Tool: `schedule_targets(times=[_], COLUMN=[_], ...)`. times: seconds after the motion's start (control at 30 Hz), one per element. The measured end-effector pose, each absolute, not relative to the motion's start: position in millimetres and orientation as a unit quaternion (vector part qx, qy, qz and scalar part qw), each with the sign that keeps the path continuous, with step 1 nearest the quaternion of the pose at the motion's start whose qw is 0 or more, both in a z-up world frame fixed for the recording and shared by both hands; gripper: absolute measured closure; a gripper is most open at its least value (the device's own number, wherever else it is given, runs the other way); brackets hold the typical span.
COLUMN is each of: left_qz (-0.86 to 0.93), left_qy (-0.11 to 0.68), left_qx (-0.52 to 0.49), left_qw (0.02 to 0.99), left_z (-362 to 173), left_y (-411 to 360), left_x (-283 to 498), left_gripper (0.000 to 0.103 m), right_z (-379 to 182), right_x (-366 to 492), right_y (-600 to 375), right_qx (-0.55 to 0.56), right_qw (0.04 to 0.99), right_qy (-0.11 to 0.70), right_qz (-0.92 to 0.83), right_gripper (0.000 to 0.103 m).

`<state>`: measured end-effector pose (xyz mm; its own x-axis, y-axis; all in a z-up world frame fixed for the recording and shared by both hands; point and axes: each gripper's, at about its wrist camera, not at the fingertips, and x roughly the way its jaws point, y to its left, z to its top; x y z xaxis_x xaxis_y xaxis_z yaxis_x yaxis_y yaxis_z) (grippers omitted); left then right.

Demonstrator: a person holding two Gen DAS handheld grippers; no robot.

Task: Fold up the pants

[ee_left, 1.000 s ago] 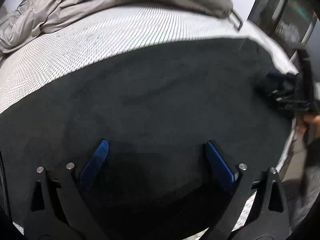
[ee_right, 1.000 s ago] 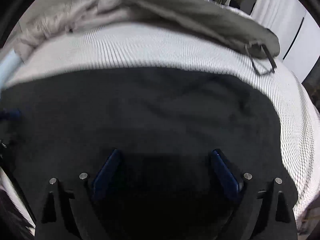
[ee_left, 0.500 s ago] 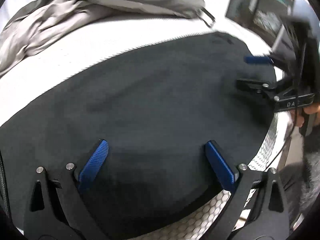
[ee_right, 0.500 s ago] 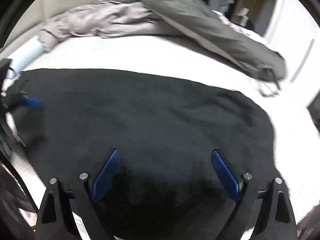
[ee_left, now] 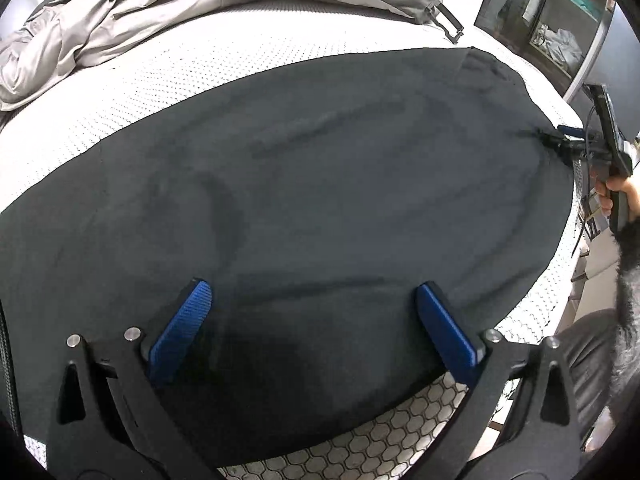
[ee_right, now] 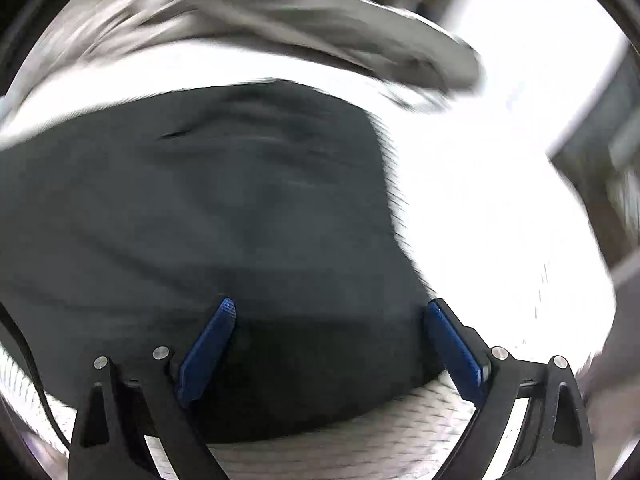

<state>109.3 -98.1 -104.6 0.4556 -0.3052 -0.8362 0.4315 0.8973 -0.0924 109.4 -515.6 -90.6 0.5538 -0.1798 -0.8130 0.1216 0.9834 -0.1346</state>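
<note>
Dark pants [ee_left: 320, 184] lie spread flat across a white mattress [ee_left: 160, 80]. My left gripper [ee_left: 312, 296] hovers open over the near part of the cloth, blue pads wide apart, holding nothing. In the left wrist view the right gripper [ee_left: 560, 136] shows at the far right edge of the pants, held by a hand [ee_left: 616, 196]. The right wrist view is motion-blurred. There the pants [ee_right: 224, 216] fill the left and centre, and my right gripper [ee_right: 332, 312] stands open above their near right corner with nothing between its pads.
A heap of grey bedding and a grey-green garment [ee_left: 168, 12] lies at the back of the mattress, with a strap buckle [ee_left: 448, 24] at its right end. The mattress edge [ee_left: 440, 432] runs along the near right. Dark furniture [ee_left: 560, 28] stands beyond.
Both grippers have pulled back from the pants and stay open. The right gripper has swung to the right end of the pants and is still moving, hence the blur.
</note>
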Motion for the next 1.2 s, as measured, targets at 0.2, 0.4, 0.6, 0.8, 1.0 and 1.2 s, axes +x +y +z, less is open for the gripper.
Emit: schedule_targets(times=[0.2, 0.4, 0.6, 0.8, 1.0, 1.2], left_qz=[-0.206, -0.179, -0.172, -0.175, -0.190, -0.172], left_qy=[0.461, 0.484, 0.475, 0.467, 0.481, 0.480], left_qx=[0.019, -0.003, 0.036, 0.032, 0.020, 0.054], left_qw=[0.863, 0.857, 0.862, 0.866, 0.856, 0.859], left_z=[-86.5, -94.4, -99.0, -90.2, -94.9, -102.2], left_y=[-98.4, -94.3, -82.4, -82.9, -114.5, -107.5], left_x=[117.1, 135.5, 125.7, 123.6, 136.8, 129.3], left_gripper=[0.002, 0.019, 0.019, 0.019, 0.015, 0.003], right_z=[-51.3, -77.9, -81.0, -52.9, -77.6, -93.2], right_x=[97.4, 131.8, 123.7, 115.2, 147.2, 139.2], right_y=[-500.6, -506.7, -519.6, -493.6, -416.3, -419.2], right_qx=[-0.053, -0.024, -0.026, -0.029, -0.074, -0.120], right_qw=[0.910, 0.905, 0.905, 0.919, 0.901, 0.891], right_qy=[0.403, 0.421, 0.420, 0.384, 0.426, 0.438], right_qz=[-0.084, -0.064, -0.065, -0.082, 0.009, -0.025], right_gripper=[0.007, 0.057, 0.057, 0.057, 0.054, 0.049])
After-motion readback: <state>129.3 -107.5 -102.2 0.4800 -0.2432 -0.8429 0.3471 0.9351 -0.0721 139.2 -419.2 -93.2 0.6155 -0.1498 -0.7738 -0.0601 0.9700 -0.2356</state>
